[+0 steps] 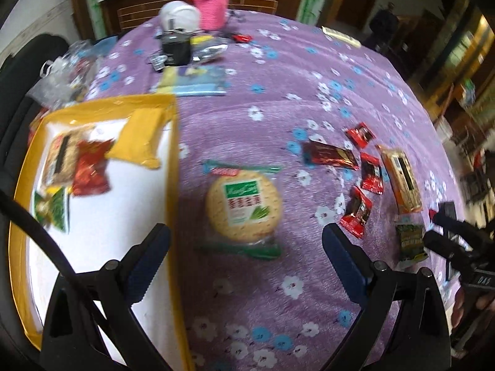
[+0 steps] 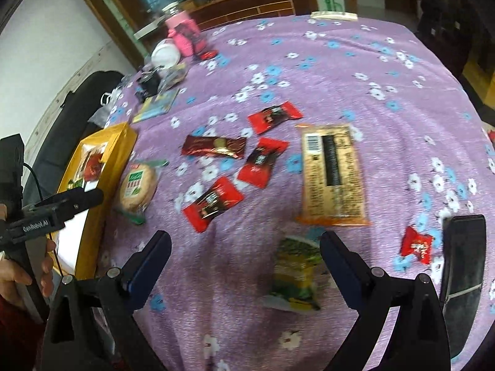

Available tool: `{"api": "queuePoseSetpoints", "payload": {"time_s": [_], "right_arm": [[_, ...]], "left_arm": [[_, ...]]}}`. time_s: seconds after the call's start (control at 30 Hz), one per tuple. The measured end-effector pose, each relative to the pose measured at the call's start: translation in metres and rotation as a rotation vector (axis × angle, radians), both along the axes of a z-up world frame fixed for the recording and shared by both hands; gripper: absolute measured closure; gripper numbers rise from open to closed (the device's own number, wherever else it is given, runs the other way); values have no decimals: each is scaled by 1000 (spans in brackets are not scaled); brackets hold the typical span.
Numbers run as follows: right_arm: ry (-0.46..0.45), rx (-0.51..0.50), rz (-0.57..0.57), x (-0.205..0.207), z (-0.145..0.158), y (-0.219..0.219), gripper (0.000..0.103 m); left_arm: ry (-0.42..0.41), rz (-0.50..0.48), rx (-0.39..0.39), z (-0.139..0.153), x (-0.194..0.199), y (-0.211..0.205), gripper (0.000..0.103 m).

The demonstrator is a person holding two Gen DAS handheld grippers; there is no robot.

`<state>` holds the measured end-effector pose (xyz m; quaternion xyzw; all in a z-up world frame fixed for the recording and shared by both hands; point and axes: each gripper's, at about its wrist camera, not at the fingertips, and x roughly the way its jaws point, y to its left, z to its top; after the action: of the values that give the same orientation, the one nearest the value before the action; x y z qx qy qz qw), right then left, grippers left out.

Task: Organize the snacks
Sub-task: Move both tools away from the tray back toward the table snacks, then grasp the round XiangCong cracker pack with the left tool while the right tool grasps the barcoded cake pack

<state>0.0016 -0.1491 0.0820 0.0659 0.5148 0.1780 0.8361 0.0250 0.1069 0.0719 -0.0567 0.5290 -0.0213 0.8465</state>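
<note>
A yellow-rimmed box (image 1: 171, 160) with a white floor stands on the left of the purple flowered cloth. It holds a tan pack (image 1: 62, 157), a red pack (image 1: 91, 168), a yellow pack (image 1: 139, 139) and a green packet (image 1: 52, 207). My left gripper (image 1: 246, 241) is open, and a round cracker pack (image 1: 244, 207) with a green label lies just ahead between its fingers. My right gripper (image 2: 244, 244) is open over the cloth, with a green-yellow packet (image 2: 297, 269) lying by its right finger. Beyond it lie a long tan pack (image 2: 332, 176), three red packets (image 2: 213, 202) and a dark red bar (image 2: 213, 147).
A small red candy (image 2: 416, 244) and a black flat device (image 2: 462, 266) lie at the right edge. At the back left stand a pink knitted cup (image 1: 212, 3), a white round object (image 1: 179, 15), a black item (image 1: 176, 48) and a blue-yellow booklet (image 1: 195, 80). A black chair stands left of the table.
</note>
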Motion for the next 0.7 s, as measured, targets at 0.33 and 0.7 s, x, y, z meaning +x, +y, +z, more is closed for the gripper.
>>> {"api": "queuePoseSetpoints", "payload": {"time_s": [0.33,0.7], "right_arm": [[-33,-57,-69,20,2,-29,6],[31,-162,-95,62,-21,-36,6]], "left_arm": [[75,-74,82,-30,41,-13,5],[151,-124,128,-62,55,-21,6]]}}
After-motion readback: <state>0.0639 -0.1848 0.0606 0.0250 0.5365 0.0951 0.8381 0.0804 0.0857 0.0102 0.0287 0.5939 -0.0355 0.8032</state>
